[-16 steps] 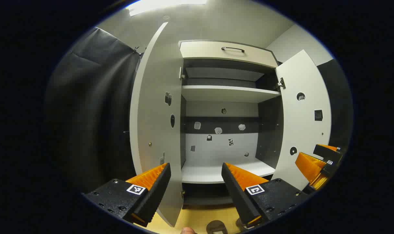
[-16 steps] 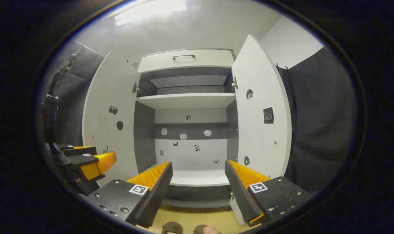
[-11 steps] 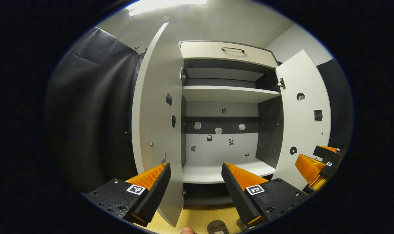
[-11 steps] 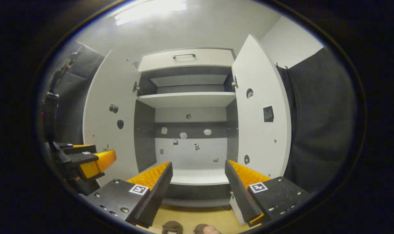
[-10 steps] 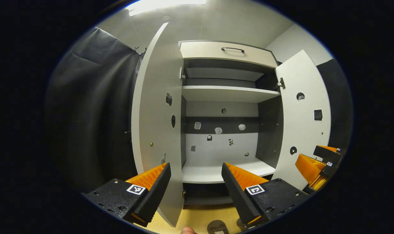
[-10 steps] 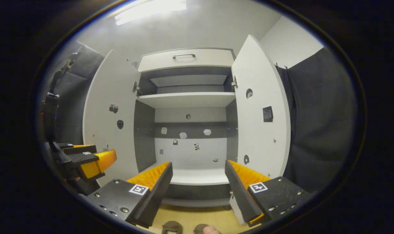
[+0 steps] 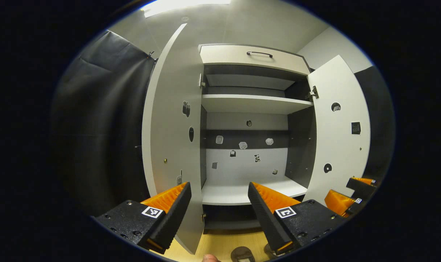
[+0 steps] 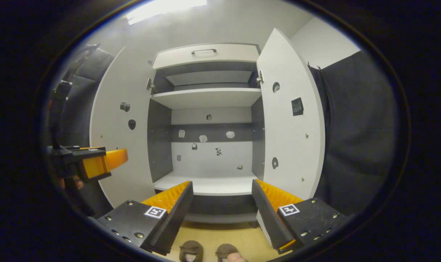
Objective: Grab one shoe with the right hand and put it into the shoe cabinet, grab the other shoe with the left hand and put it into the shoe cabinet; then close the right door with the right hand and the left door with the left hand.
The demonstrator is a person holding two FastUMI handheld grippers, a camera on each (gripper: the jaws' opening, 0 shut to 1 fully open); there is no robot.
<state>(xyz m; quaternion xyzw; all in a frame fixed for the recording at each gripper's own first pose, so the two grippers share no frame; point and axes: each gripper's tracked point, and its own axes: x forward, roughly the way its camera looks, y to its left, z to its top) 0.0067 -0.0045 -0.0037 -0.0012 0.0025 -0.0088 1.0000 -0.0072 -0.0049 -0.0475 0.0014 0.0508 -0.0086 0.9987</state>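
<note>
Both doors of the shoe cabinet (image 8: 206, 189) stand open. Left gripper (image 7: 218, 203) and right gripper (image 8: 222, 202) gape wide, empty. At 6 o'clock, right gripper view shows both shoes (image 8: 190, 251) on the floor.

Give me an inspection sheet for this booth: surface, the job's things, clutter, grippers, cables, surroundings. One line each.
Surface: light wooden floor in front of the cabinet.
Job's things: shoe cabinet with left door and right door both swung open; lower shelf bare; two brown shoes on the floor at the bottom edge of the right gripper view, not yet picked up.
Clutter: nothing seen; only small stickers on the cabinet's back panel and doors.
Grippers: left gripper open, holding nothing; right gripper open, holding nothing.
Cables: nothing seen.
Surroundings: black cloth wall on both sides, closed drawer on top, ceiling light above.
</note>
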